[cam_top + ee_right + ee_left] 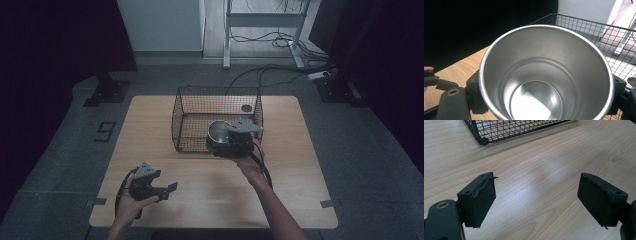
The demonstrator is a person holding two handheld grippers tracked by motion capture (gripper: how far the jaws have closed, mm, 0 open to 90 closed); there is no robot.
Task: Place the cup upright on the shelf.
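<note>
A shiny metal cup (219,131) hangs at the front right corner of the black wire basket (190,102), with my right gripper (235,141) shut on it. The right gripper view looks straight down into the empty cup (544,75), a black jaw pressed against each side. My left gripper (167,191) rests low over the front left of the table, open, nothing between its pads (477,198). A corner of the wire basket (499,130) lies beyond it.
The basket stands at the back middle of the wooden table (150,150). A small round dark spot (246,108) shows at the basket's far right. Cables (270,70) and a desk frame (227,35) stand on the floor behind.
</note>
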